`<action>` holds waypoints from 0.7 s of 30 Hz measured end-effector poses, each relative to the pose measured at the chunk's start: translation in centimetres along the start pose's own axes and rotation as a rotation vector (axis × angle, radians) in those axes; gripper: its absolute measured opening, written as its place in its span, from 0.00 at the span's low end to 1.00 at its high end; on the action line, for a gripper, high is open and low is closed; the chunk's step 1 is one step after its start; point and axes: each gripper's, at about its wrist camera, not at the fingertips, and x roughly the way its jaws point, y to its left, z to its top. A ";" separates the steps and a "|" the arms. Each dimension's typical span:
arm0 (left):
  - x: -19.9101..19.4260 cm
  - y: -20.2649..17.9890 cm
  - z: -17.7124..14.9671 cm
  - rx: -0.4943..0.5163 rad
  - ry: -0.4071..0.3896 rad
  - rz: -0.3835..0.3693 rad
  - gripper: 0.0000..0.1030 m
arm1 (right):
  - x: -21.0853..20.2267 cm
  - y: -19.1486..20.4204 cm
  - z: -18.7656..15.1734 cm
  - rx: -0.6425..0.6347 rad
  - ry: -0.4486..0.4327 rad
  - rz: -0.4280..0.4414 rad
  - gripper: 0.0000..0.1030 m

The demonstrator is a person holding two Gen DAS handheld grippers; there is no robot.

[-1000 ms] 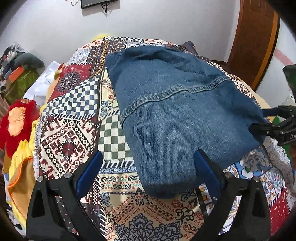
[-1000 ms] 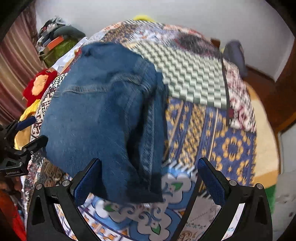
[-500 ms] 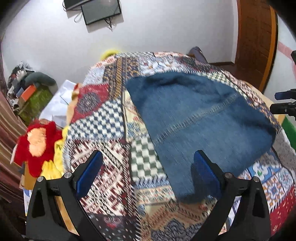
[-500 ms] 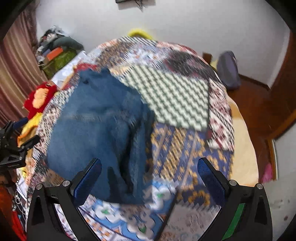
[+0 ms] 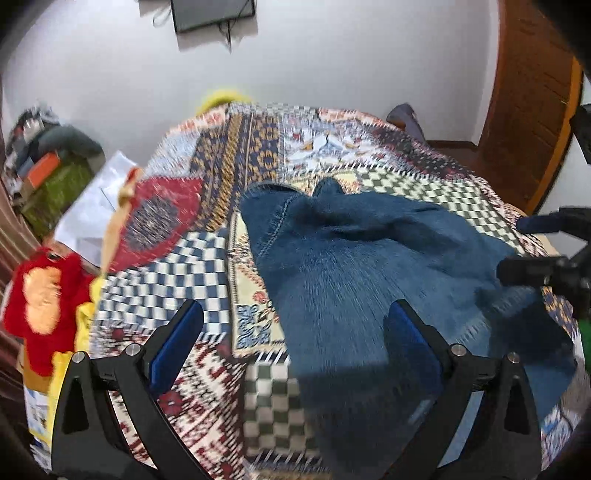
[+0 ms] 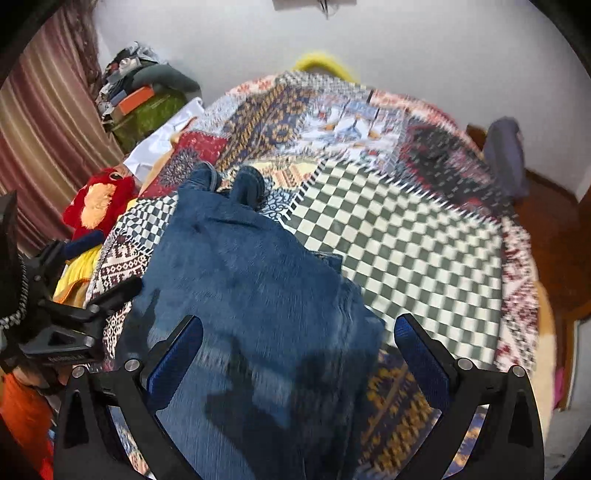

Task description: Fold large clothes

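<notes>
- The folded blue denim garment point(image 5: 369, 280) lies flat on the patchwork-quilted bed point(image 5: 192, 266), directly ahead of and beneath both tools, seemingly set down so its folds keep.
- The left tool point(image 5: 291, 332) hovers above it, blue-padded fingers spread wide, gripping nothing.
- The right tool point(image 6: 297, 343) is equally wide and empty, likely poised for another fold.

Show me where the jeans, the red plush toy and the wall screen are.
jeans point(image 5: 354, 280), left wrist view, middle of the denim.
red plush toy point(image 6: 98, 201), right wrist view, its orange patch.
wall screen point(image 5: 212, 13), left wrist view, lower panel.
</notes>
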 end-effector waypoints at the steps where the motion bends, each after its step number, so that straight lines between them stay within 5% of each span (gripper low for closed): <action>1: 1.1 -0.2 0.2 0.001 0.014 0.006 0.98 | 1.0 -0.3 0.3 0.011 0.016 0.009 1.00; 10: 6.8 -0.3 3.9 -0.032 0.047 -0.033 0.98 | 6.8 -5.8 1.1 0.160 0.133 0.120 1.00; 15: 7.8 1.1 5.4 -0.083 0.051 -0.020 0.99 | 5.3 -7.1 0.4 0.138 0.076 0.034 1.00; 21: 3.3 2.5 5.8 -0.060 -0.034 0.066 0.99 | 0.5 -7.6 0.2 0.113 0.015 -0.101 1.00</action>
